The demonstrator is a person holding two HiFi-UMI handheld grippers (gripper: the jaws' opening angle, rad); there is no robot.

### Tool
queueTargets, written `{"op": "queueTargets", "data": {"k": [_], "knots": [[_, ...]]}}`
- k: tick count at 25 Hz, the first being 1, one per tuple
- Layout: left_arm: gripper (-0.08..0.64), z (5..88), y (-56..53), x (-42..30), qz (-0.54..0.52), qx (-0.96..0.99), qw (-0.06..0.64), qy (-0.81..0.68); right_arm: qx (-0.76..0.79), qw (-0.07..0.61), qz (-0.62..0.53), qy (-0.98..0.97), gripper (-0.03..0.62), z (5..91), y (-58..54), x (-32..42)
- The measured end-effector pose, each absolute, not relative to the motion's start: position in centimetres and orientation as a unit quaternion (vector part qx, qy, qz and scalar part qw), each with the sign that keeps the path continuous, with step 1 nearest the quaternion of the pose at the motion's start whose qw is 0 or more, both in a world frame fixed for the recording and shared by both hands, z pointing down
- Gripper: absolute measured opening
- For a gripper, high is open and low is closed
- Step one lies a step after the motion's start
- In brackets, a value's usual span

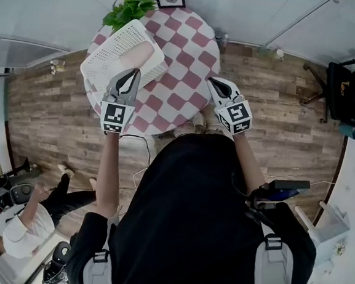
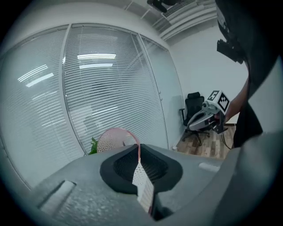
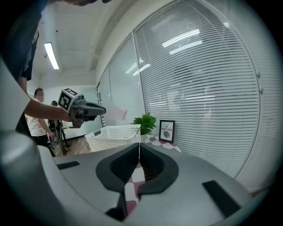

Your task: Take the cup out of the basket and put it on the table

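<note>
Checkered table [image 1: 191, 59], wood floor [image 1: 43, 120], blinds [image 3: 208, 88], left gripper [image 1: 134, 74] jaws clamped on cup [image 1: 138, 56], right gripper [image 1: 212, 81] jaws together

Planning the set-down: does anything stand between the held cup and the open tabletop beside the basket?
Nothing visible does. The left gripper holds the cup above the basket, and the checkered table beside it lies bare; the right gripper hovers aside.

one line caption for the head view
Left claw holds pink cup over white basket on checkered table; right claw shut.
</note>
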State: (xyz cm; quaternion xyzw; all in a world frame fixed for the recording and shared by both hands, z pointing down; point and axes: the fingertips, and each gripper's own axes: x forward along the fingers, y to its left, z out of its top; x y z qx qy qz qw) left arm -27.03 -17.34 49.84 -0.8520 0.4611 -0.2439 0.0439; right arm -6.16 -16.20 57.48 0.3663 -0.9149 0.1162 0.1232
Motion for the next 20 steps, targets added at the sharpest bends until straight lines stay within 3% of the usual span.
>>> {"op": "queueTargets", "data": {"k": [20], "knots": [[0.017, 54.7, -10.9, -19.7, -0.151, -0.884, -0.031, 0.442, 0.329, 0.141, 0.134, -0.924, 0.011, 59.5, -14.7, -6.4]]}}
